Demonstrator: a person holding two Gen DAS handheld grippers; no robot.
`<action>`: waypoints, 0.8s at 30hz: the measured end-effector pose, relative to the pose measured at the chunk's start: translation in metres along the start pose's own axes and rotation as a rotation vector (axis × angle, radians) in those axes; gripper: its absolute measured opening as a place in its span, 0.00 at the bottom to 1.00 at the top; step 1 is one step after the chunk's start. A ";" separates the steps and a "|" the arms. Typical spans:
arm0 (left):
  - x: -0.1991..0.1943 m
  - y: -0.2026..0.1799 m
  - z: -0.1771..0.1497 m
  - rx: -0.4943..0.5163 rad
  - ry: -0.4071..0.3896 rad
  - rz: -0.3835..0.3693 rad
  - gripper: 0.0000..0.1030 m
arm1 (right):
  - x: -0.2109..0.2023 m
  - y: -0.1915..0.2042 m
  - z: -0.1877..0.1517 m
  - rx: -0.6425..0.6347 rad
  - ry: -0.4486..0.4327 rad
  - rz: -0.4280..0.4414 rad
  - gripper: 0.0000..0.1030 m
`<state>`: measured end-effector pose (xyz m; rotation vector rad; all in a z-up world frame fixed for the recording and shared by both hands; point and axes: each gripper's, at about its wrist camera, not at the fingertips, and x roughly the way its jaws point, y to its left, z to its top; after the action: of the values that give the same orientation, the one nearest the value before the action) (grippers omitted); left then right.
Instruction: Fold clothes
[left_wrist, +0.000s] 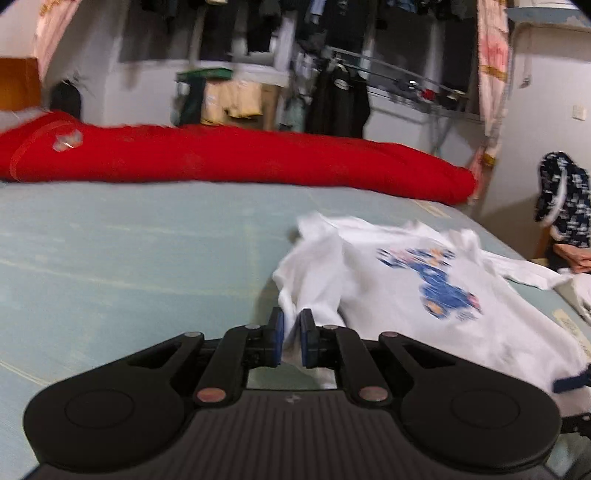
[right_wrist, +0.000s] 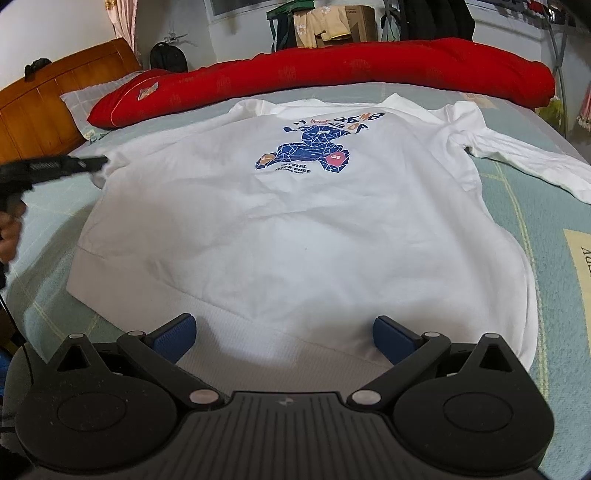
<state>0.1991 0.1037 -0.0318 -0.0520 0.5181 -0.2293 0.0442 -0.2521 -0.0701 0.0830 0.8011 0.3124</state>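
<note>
The white sweatshirt (right_wrist: 295, 229) lies spread on the bed (right_wrist: 535, 206), soft and light. Left gripper (left_wrist: 291, 326) pinches its 9 o'clock sleeve edge; right gripper (right_wrist: 284, 338) fingers spread wide above the hem, a suitable hold.

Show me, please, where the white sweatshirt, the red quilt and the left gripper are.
white sweatshirt (right_wrist: 295, 229): right wrist view, chest below print.
red quilt (right_wrist: 332, 70): right wrist view, middle.
left gripper (left_wrist: 291, 334): left wrist view, between fingertips.
</note>
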 end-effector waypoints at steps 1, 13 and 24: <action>-0.002 0.007 0.005 0.006 -0.003 0.024 0.07 | 0.000 0.000 0.000 -0.001 -0.001 -0.001 1.00; 0.047 0.049 0.023 -0.065 0.112 0.195 0.23 | -0.001 0.003 -0.001 -0.008 0.000 -0.011 1.00; 0.002 0.076 -0.020 -0.384 0.091 0.056 0.51 | 0.000 0.002 -0.001 -0.012 0.006 -0.008 1.00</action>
<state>0.2061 0.1776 -0.0581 -0.4016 0.6486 -0.0745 0.0432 -0.2503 -0.0700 0.0682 0.8053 0.3102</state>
